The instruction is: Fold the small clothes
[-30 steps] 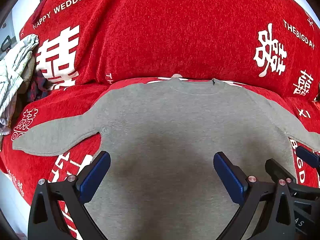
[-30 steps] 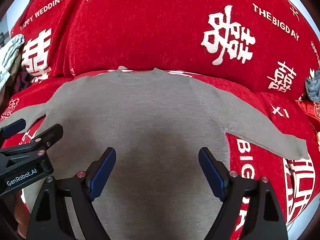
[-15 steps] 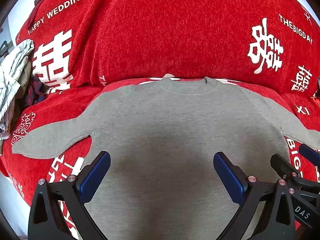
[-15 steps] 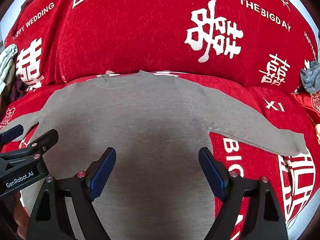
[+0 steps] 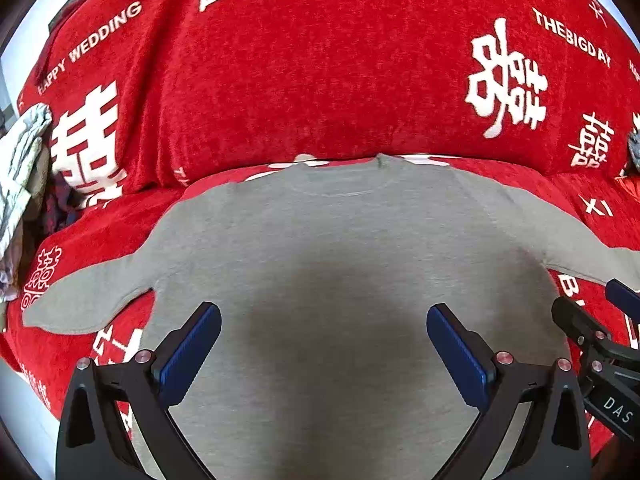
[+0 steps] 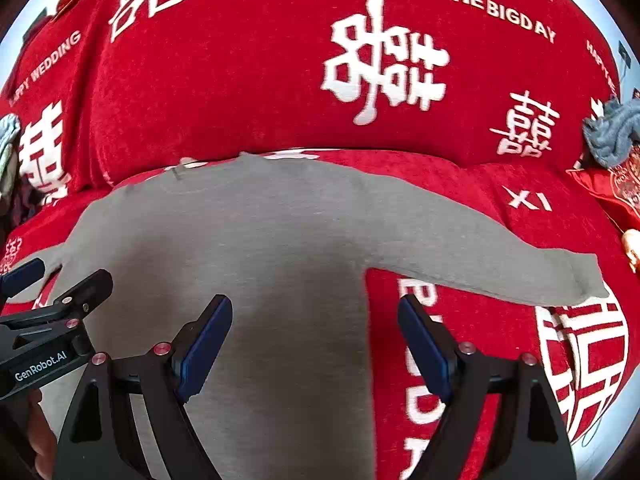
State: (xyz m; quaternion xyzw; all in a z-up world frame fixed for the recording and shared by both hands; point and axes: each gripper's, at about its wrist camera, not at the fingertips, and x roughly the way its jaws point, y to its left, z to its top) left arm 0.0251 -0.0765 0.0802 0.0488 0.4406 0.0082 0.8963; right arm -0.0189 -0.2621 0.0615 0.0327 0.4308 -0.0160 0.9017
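A small grey long-sleeved top [image 5: 320, 248] [image 6: 240, 240] lies flat on a red sofa cover, collar away from me, both sleeves spread out. Its left sleeve [image 5: 80, 300] ends near the sofa's left front; its right sleeve cuff [image 6: 576, 280] reaches far right. My left gripper [image 5: 320, 344] hovers open over the lower body of the top, nothing between its blue pads. My right gripper [image 6: 314, 336] is open too, straddling the top's right side edge. Each gripper shows at the edge of the other's view: right gripper [image 5: 596, 340], left gripper [image 6: 56, 300].
The red cover [image 5: 320, 80] with white characters drapes the seat and the backrest. A pile of pale clothes [image 5: 20, 168] sits at the far left. A blue-grey crumpled garment [image 6: 612, 132] and a red printed item [image 6: 616, 188] lie at the far right.
Both grippers have drifted to the right over the top; the right one now spans the top's right side edge. Jaws stay open.
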